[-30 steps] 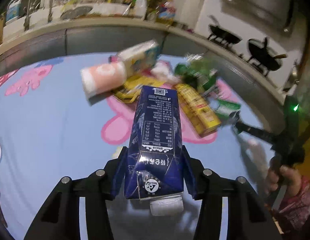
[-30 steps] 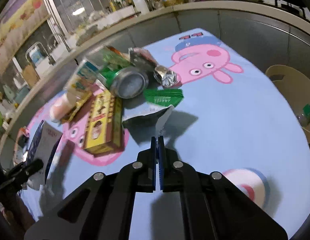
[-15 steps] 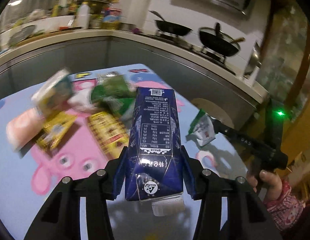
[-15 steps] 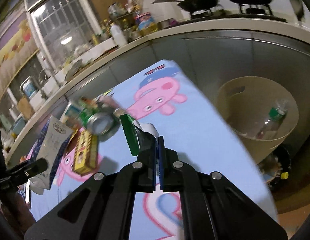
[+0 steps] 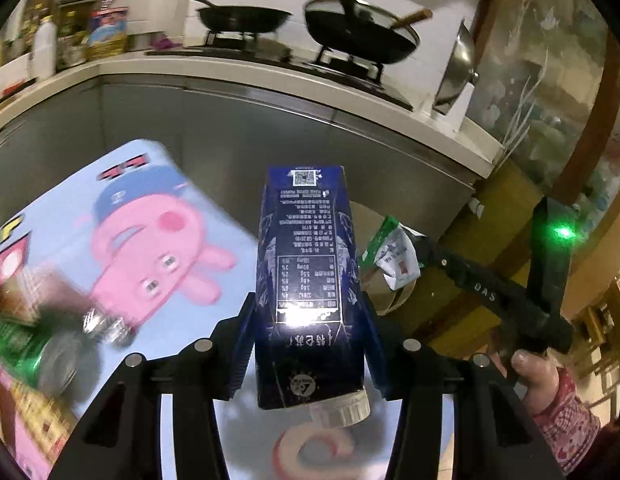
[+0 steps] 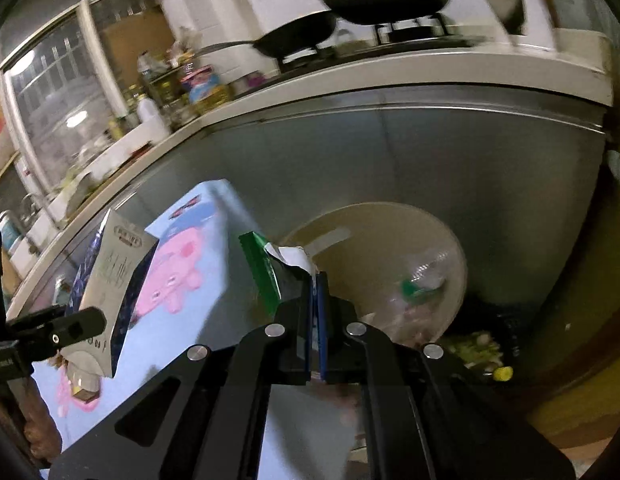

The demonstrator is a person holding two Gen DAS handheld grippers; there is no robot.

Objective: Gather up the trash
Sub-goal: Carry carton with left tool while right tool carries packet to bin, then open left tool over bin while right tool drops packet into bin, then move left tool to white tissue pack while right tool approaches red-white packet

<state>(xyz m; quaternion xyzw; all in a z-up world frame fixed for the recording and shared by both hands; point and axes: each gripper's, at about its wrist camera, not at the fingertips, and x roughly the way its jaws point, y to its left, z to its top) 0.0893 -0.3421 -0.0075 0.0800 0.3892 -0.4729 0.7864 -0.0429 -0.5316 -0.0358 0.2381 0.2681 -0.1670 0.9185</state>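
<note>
Two pieces of trash are held in the air, one in each claw; the left claw point(image 5: 310, 344) is clenched on a dark blue carton point(image 5: 308, 280), white cap nearest the camera, raised above the near right part of the table point(image 5: 230, 240); the right claw point(image 6: 315, 312) pinches a green and white wrapper point(image 6: 270, 268) between closed fingers, just in front of the beige bin point(image 6: 373, 240) on the floor right of the table; a plastic bottle point(image 6: 421, 280) lies in the bin; a green can point(image 5: 30, 356) and crumpled foil point(image 5: 106, 324) lie blurred on the table's left; pans point(image 5: 361, 36) sit on the far stove.
</note>
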